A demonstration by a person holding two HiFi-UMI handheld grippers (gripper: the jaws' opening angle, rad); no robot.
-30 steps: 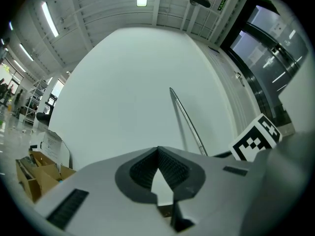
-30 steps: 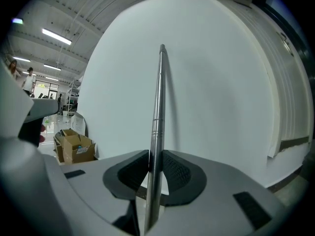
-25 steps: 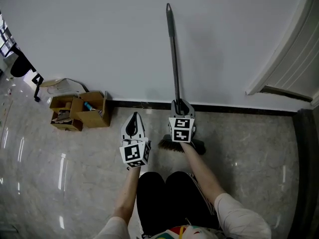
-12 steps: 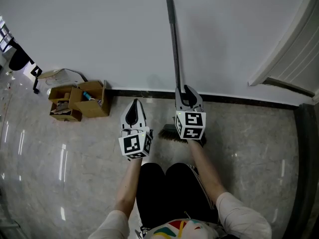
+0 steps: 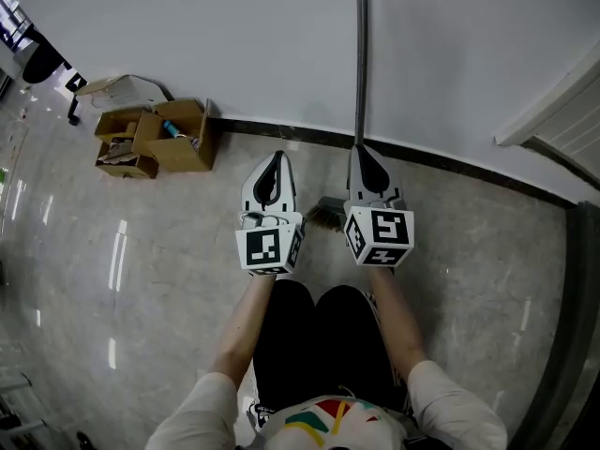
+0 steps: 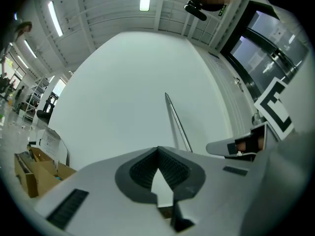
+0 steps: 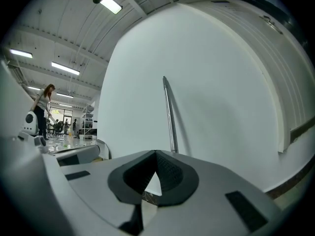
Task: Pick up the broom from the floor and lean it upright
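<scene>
Where the broom (image 5: 360, 54) leans upright on the wall (image 5: 187, 36), both grippers are level with it, jaws pressed together on nothing.
The handle's long axis runs straight up the white wall. The head (image 5: 327, 214) rests on the floor (image 5: 122, 279) by the dark skirting, between the two grippers. The handle rises directly beyond the tips of the right gripper (image 5: 367, 169), close ahead but not between them, so that hand is the nearer. The left gripper (image 5: 271, 172) sits off to the handle's left, equally closed and empty. The floor is glossy pale stone, likely slick under the bristles. Boxes (image 5: 155, 134) sit well apart at the left and a door frame (image 5: 553, 120) at the right. The lean looks done.
</scene>
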